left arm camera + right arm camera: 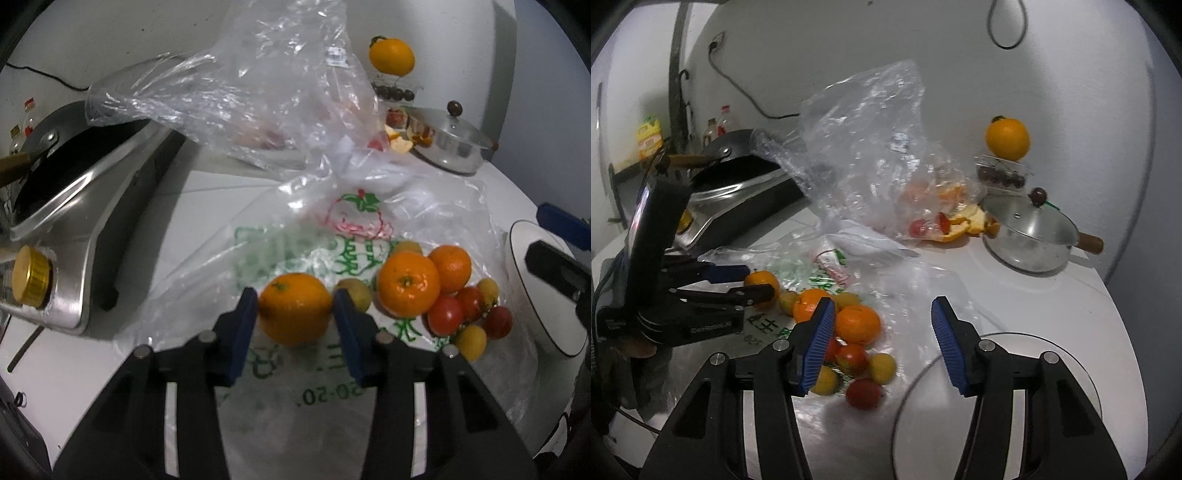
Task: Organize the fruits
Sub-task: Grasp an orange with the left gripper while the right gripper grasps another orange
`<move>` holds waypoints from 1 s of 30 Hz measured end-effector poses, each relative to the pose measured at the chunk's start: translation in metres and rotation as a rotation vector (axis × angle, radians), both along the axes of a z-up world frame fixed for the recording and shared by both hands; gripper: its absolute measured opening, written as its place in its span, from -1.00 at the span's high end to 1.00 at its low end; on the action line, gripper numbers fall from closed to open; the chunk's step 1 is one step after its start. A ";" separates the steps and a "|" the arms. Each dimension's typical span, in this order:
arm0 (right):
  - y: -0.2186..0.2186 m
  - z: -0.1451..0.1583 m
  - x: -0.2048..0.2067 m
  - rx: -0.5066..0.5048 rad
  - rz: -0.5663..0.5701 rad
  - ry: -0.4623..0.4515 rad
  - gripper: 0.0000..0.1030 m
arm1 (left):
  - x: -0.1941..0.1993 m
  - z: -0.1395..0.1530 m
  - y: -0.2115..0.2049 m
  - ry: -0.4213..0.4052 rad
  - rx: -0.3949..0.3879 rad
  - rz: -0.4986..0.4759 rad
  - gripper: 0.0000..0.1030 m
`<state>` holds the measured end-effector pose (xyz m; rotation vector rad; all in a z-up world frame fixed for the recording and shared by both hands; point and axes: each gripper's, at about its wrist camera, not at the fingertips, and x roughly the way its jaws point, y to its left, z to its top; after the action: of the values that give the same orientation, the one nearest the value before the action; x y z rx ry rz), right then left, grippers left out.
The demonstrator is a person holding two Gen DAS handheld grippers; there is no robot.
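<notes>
Fruit is mostly unsorted on the white counter (92, 369), so the job looks like it has only just started. Going from the left, there is a silver stove (88, 229) with a black pan (62, 166) on it, and no fruit there. Next comes a flat plastic bag (258, 369) with green and red printing, and the fruit pile lies on top of it. The left gripper (295, 312) is clenched on an orange (293, 314) at the left edge of the pile — both blue pads press on its sides, but the orange seems to sit low on the bag, not lifted yet. Just beside it is a small yellow-green fruit (356, 295), then two more oranges (408, 286) touching each other, then a bunch of little red tomatoes (445, 315) and little yellow fruits (471, 341). All of these are left to do. The right gripper (882, 343) hangs over the right side of the pile with its jaws apart and nothing in them; its left pad is in front of some fruit, not squeezing it. Under it, to the right, is a round glass plate (1071, 354) with no fruit on it that I can see — maybe that is where things should go. Farther back there is a crumpled clear bag (864, 155) with peel near it, a pot with a lid (1030, 236), and one orange on a small box of dark fruit (1001, 173). That far orange (1007, 138) may be put away already, but I cannot tell.
</notes>
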<state>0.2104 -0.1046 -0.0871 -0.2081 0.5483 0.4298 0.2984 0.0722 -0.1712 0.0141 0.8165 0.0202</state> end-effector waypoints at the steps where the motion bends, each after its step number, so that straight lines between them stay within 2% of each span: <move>1: 0.005 -0.001 0.001 -0.008 0.010 0.002 -0.12 | 0.001 0.000 0.000 0.002 0.002 -0.002 0.12; 7: 0.028 -0.003 0.006 -0.047 0.056 0.018 -0.12 | 0.007 -0.007 -0.004 0.035 -0.002 -0.026 0.06; 12: 0.036 -0.006 0.010 -0.067 0.074 0.030 -0.11 | 0.000 -0.007 0.001 0.016 -0.031 -0.028 0.09; 17: 0.049 -0.016 0.015 -0.094 0.114 0.062 -0.10 | -0.020 0.004 0.007 -0.039 -0.052 -0.007 0.09; 20: 0.060 -0.024 0.019 -0.113 0.146 0.091 0.00 | -0.033 0.013 0.016 -0.084 -0.074 0.027 0.09; 25: 0.076 -0.037 0.028 -0.145 0.169 0.124 0.01 | -0.053 0.022 0.033 -0.139 -0.121 0.091 0.09; 30: 0.085 -0.046 0.034 -0.213 0.160 0.105 0.01 | -0.061 0.027 0.039 -0.167 -0.124 0.109 0.09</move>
<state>0.2440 -0.0191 -0.1327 -0.4375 0.6837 0.5404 0.2377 0.1110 -0.1440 -0.1481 0.6500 0.0728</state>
